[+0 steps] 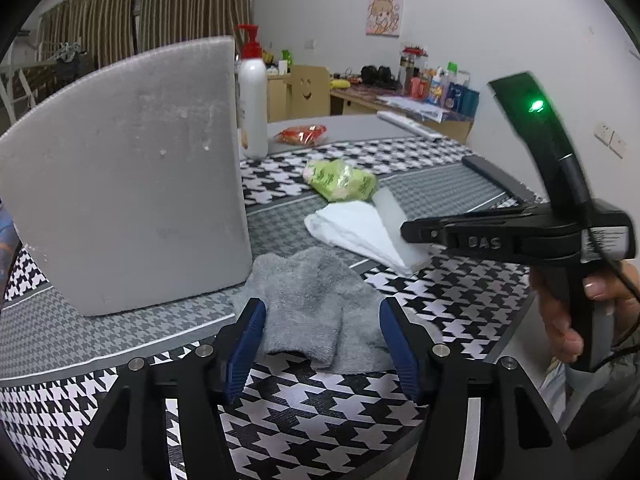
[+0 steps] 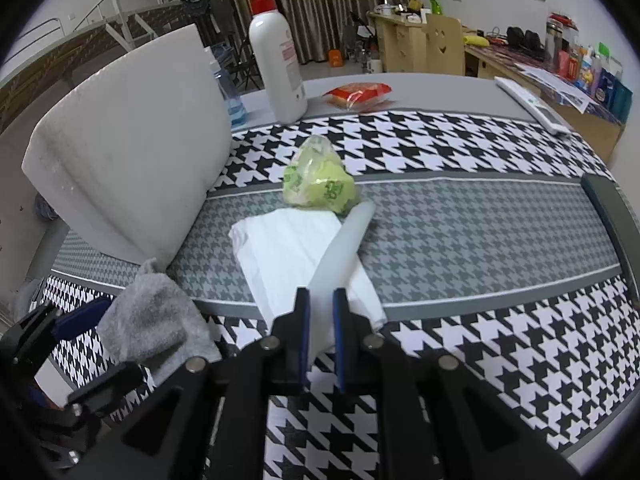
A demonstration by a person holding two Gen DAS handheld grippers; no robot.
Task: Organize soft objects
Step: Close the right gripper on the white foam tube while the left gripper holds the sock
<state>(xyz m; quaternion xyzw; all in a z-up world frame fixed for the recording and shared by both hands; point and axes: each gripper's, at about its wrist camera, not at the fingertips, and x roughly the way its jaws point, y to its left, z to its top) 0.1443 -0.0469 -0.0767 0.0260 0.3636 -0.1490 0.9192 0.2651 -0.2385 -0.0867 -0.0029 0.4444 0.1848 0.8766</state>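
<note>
The left tool point(image 1: 322, 344) stood open over the near edge of the table point(image 1: 304, 412), its blue pads on either side of a gray cloth point(image 1: 316, 308) without pressing it; the cloth lay loose and crumpled on the checked cover, touching the foot of a big gray foam block point(image 1: 124, 176) that stood upright just to its left. The right tool point(image 2: 321, 332) was nearly closed, its pads pinching the near end of a flat white strip point(image 2: 340, 256), which lay slantwise across a folded white tissue point(image 2: 288, 252). Beyond those, farther off, sat a green packet point(image 2: 318, 186), then a white pump bottle point(image 2: 278, 64) and a red packet point(image 2: 358, 94) at the far side. By my reading, the cloth had been set down and the strip was the piece now in hand. The next move would call for lifting the strip clear without dragging the tissue along, since the two overlapped.
</note>
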